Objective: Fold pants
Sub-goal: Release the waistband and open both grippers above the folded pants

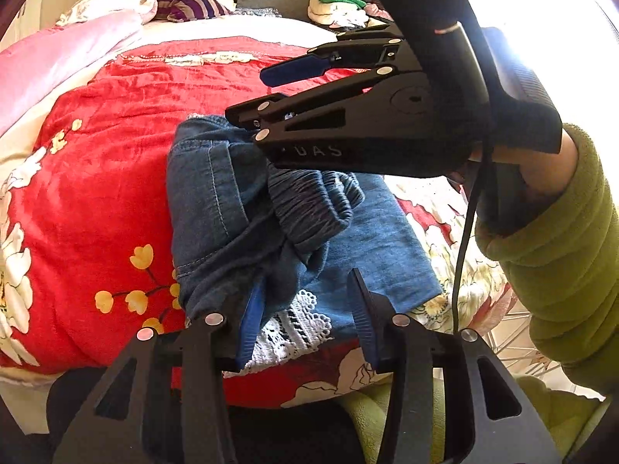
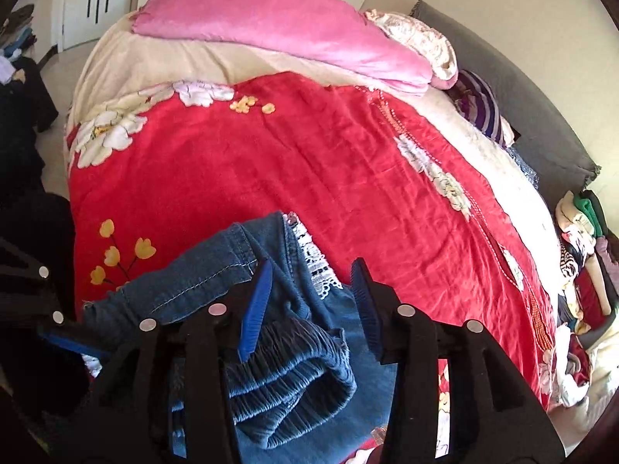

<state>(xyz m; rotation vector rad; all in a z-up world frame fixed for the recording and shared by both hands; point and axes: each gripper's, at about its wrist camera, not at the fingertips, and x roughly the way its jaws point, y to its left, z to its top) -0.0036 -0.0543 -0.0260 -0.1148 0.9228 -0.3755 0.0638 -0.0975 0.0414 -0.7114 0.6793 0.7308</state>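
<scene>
Blue denim pants (image 1: 216, 201) lie bunched on the red blanket, the gathered elastic waistband (image 1: 313, 205) on top and white lace trim (image 1: 294, 324) at the near edge. My left gripper (image 1: 307, 321) is low over that near edge with its jaws apart; denim and lace show between the blue pads, and a fold lies against the left pad. My right gripper (image 1: 263, 96) hovers above the far side of the pants, open and holding nothing. In the right wrist view the right gripper (image 2: 309, 294) stands over the pants (image 2: 216, 270) and waistband (image 2: 286, 379).
A red floral blanket (image 2: 309, 162) covers the bed. A pink quilt (image 2: 271, 27) and a striped pillow (image 2: 483, 108) lie at the far side, against a grey headboard (image 2: 522, 108). A pile of clothes (image 2: 584, 263) sits at the right. A green sleeve (image 1: 561, 255) holds the right gripper.
</scene>
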